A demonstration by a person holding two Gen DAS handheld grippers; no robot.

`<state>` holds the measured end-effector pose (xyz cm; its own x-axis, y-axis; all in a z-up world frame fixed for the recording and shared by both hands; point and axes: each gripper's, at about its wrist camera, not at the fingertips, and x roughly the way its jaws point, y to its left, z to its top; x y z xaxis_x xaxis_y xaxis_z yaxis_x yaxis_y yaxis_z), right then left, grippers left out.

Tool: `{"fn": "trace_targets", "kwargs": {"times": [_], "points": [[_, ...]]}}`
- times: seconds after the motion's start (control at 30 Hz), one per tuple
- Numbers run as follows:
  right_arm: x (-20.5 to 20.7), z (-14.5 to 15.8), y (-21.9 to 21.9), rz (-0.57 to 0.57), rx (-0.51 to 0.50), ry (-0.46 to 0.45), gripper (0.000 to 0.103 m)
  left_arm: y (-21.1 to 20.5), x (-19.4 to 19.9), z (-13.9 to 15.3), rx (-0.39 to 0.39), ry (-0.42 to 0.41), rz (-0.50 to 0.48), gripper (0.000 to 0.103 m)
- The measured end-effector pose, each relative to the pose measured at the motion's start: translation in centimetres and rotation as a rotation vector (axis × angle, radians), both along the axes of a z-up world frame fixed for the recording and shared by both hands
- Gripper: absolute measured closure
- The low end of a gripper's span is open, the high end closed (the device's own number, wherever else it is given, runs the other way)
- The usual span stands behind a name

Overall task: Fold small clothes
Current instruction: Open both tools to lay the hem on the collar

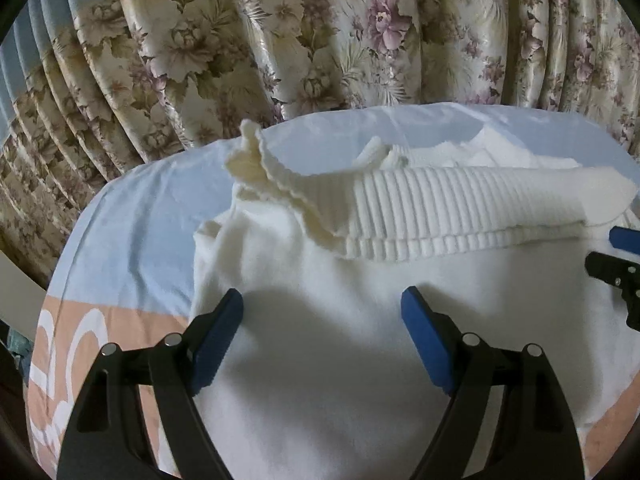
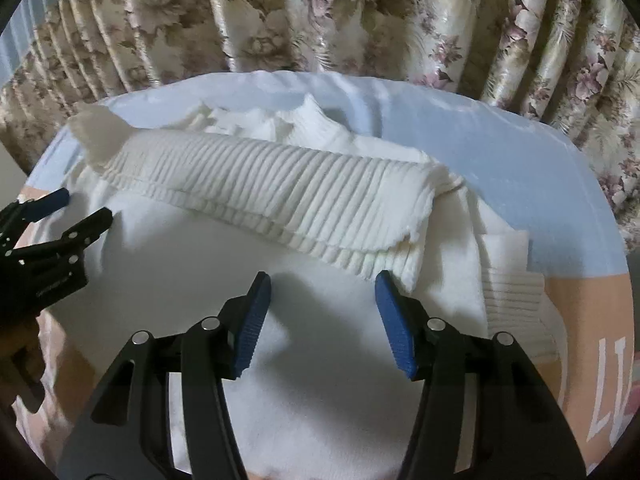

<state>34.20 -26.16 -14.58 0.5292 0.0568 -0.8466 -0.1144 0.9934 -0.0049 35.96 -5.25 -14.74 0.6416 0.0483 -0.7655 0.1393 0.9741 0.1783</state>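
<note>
The ribbed knit garment [image 1: 460, 208] was cream-white, the bedsheet [image 1: 132, 216] pale blue and peach, the pleated curtain [image 1: 280, 32] beige with mauve flowers.

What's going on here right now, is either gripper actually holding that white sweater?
No. A person is folding a white knitted sweater on a bed covered by a pale blue and peach sheet. Its ribbed hem band already lies folded across the smooth body. The left gripper and right gripper both hang over the near part of the sweater, jaws open with nothing between the blue pads. A floral curtain hangs behind.
</note>
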Motion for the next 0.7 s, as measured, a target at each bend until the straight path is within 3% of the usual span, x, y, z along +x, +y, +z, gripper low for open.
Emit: {"fn": "trace_targets", "kwargs": {"times": [0.3, 0.47, 0.7], "points": [[4.7, 1.3, -1.2, -0.076, -0.028, -0.055, 0.046, 0.8, 5.6, 0.4, -0.02, 0.019, 0.068, 0.021], [7.1, 3.0, -2.4, -0.114, 0.0, -0.114, 0.046, 2.2, 7.5, 2.1, -0.1, -0.014, 0.142, 0.021], [6.4, 4.4, -4.6, -0.139, 0.065, -0.139, 0.044, 4.8, 7.7, 3.6, -0.137, -0.053, 0.198, 0.021]]}}
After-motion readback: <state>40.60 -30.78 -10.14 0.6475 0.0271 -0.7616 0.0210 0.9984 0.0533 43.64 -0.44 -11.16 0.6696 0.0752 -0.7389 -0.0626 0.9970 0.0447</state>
